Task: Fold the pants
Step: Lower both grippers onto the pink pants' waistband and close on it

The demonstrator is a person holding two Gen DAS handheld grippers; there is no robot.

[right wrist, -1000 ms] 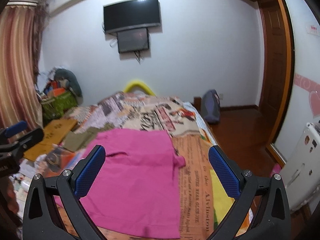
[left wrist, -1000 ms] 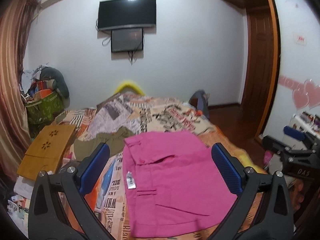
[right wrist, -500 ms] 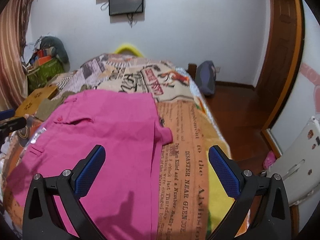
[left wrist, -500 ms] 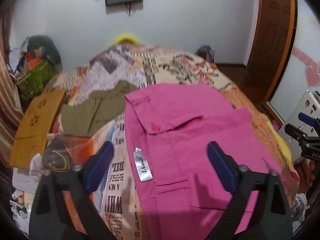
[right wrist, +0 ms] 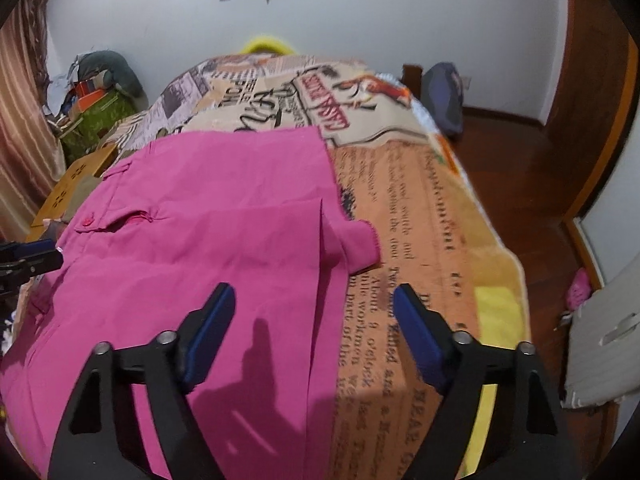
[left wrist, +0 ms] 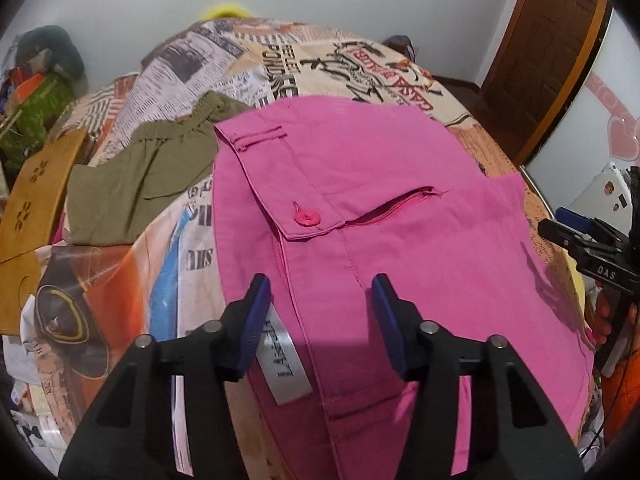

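Observation:
Pink pants (left wrist: 392, 184) lie flat on the bed, their waistband with a pink button (left wrist: 306, 218) and a white label (left wrist: 280, 360) to the left. My left gripper (left wrist: 322, 312) hovers over the waist beside the label. Its jaws are closing, with pink fabric under the gap and no pad pressing on it. In the right wrist view the pants (right wrist: 208, 240) fill the left half. My right gripper (right wrist: 314, 304) straddles their right edge, its jaws also closing and gripping nothing. Each gripper shows in the other's view: the right gripper (left wrist: 580, 240) and the left gripper (right wrist: 28, 258).
A newspaper-print bedspread (right wrist: 416, 216) covers the bed. An olive garment (left wrist: 148, 184) and a tan wooden board (left wrist: 36, 200) lie left of the pants. Bags and clutter (right wrist: 100, 104) pile up at far left. Wooden floor (right wrist: 520, 168) and a dark bag (right wrist: 444, 96) lie right.
Both grippers have sunk and tipped down toward the pants, which now fill the views. Both pairs of jaws have narrowed, the left more than the right.

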